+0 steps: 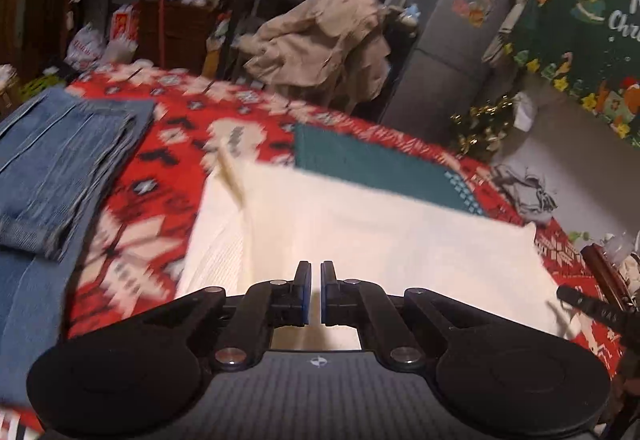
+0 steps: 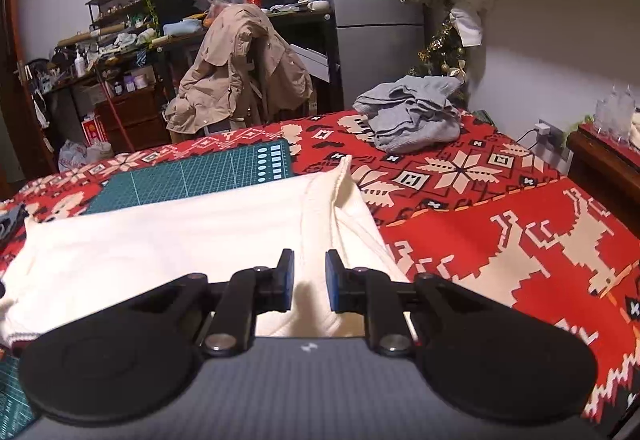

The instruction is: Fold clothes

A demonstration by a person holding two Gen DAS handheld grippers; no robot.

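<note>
Found the white sweater (image 2: 180, 240) spread flat near the front edge of the table, partly over a green cutting mat (image 2: 200, 172) and a red patterned cloth (image 2: 480, 220). Saw one sleeve (image 2: 324, 196) turned in along the sweater's right side. Noted folded jeans (image 1: 60, 160) by the left edge and a grey heap of clothing (image 2: 412, 120) toward the far right corner.

Caught the left claw (image 1: 316, 292) low over the sweater's near part, narrowed to a slit, pads not touching, nothing between them. Caught the right claw (image 2: 310, 280) over the near right part beside the sleeve, somewhat wider, likewise empty.

Judged the sweater part-folded, though equally fit for a smoothing pause as for a fresh grab.

Judged these risks likeliest:
- Pinching only the top layer of the thick knit, so leaving the layer beneath behind and spoiling the crease.
- Catching the red cloth together with the knit, so dragging the mat, the jeans and the grey heap out of place.
- Losing the turned-in sleeve on any lift, given its loose lie and soft, heavy yarn.
- Skewing the fold through uneven height or pace between the two claws, a worry sharpened by the blur in the left view.
- Missing the hem with so narrow a slit on the left.
</note>
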